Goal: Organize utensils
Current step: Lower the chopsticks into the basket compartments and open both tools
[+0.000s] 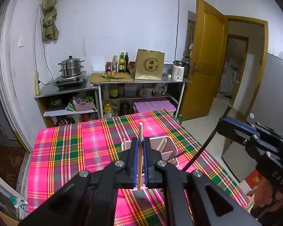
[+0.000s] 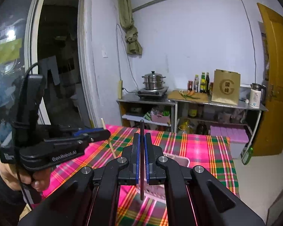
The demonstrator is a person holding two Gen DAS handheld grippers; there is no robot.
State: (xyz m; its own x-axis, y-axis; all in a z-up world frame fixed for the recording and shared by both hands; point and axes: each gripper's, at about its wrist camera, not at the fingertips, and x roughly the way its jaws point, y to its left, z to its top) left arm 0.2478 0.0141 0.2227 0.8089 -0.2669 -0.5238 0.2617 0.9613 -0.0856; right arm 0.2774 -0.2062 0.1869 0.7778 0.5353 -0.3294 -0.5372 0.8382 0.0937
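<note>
Left wrist view: the left gripper [image 1: 139, 150] is clamped on an upright pale chopstick [image 1: 140, 131] over the pink holder [image 1: 169, 145], at 12 o'clock on the plaid table [image 1: 66, 150].

Right wrist view: the right gripper [image 2: 142, 150] pinches a dark chopstick [image 2: 142, 128] upright; holder [image 2: 181, 161] just behind at 1 o'clock.

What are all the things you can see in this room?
pale wooden chopstick: one, clamped upright in left gripper
dark chopstick: one, clamped upright in right gripper
pink divided utensil holder: one, on the table, pale sticks inside
pink plaid tablecloth: one, covering table
steel steamer pot: one, silver, on a stove
sauce bottles: several, on the counter
gold paper bag: one, on the counter
white kettle: one, counter's right end
yellow wooden door: one, open
left gripper: black, blue pads, shut
right gripper: same, shut
</note>
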